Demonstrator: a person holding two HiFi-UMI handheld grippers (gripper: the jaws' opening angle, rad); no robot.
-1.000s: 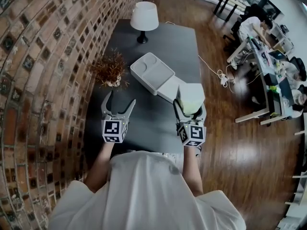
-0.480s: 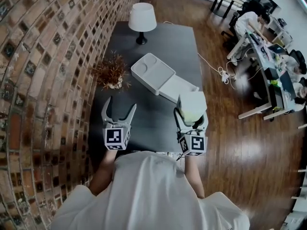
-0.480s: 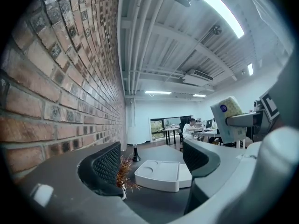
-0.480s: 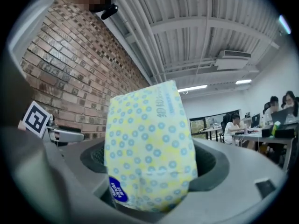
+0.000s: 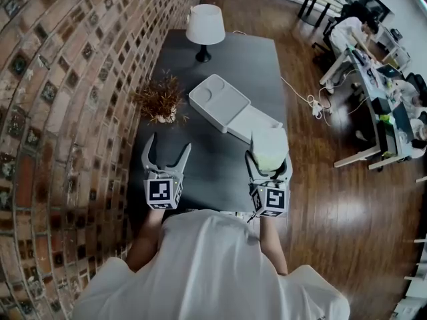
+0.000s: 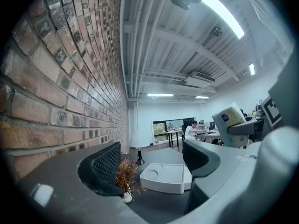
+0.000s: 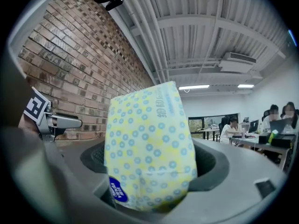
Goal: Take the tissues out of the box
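Right gripper view: tissue pack (image 7: 147, 148) stands upright.

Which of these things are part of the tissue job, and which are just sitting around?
Part of the job:
- tissue pack, gripped by the right gripper
- white box, open on the table
- left gripper, open and empty

Just lying about:
- lamp
- dried plant

The head view looks steeply down on the surface (image 5: 240, 59). The gripper views look level. Head and left gripper views share the tray (image 5: 220, 95).
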